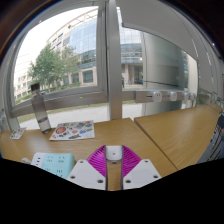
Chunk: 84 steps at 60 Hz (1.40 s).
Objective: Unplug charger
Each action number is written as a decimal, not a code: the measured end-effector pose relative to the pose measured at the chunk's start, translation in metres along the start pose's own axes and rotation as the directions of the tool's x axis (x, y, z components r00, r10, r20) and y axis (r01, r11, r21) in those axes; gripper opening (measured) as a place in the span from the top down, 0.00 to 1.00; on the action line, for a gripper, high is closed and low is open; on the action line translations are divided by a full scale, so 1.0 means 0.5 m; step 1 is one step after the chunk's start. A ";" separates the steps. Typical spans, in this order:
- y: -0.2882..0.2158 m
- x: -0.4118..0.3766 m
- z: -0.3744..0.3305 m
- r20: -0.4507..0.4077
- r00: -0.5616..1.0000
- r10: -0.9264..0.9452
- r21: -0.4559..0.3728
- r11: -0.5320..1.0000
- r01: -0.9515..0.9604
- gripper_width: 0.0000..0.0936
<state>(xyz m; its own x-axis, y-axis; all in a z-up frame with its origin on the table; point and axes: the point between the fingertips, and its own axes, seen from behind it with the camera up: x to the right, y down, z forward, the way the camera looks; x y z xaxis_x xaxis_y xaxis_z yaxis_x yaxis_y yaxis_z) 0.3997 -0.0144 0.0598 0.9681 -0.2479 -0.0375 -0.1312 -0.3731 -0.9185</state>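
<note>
A small white charger (pixel 113 152) sits between the tips of my two fingers, and the magenta pads (pixel 97 160) press on its left and right sides. My gripper (pixel 113 156) is shut on it, low over a wooden table (pixel 150 140). A flat white and pale-green block with small holes (pixel 50 161), perhaps a power strip, lies on the table just left of the left finger. No cable shows on the charger.
A colourful booklet (pixel 73 130) lies beyond the fingers to the left. A dark upright object (pixel 40 108) stands behind it near the window. A second wooden table (pixel 185 130) stands to the right. Large windows (pixel 90 50) ahead show buildings and a tree.
</note>
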 end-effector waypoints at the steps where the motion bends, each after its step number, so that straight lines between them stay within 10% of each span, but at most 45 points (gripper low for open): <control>1: 0.016 0.001 0.011 -0.002 1.000 0.001 -0.010 1.000 -0.001 0.83; 18: 0.083 0.010 0.039 -0.015 0.999 -0.031 -0.009 0.999 0.031 0.73; 26: 0.077 0.019 0.027 -0.061 0.997 -0.038 -0.014 0.999 0.037 0.45; 51: -0.095 -0.186 -0.289 -0.001 1.000 0.015 0.223 0.975 -0.014 0.15; 84: 0.256 -0.619 -0.494 0.212 0.972 -0.106 -0.041 0.992 0.118 0.10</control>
<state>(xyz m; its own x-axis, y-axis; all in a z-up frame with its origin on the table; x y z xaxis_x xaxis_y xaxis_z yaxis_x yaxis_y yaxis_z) 0.0306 -0.2061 0.0509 0.9997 -0.0119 -0.0221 -0.0250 -0.4364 -0.8994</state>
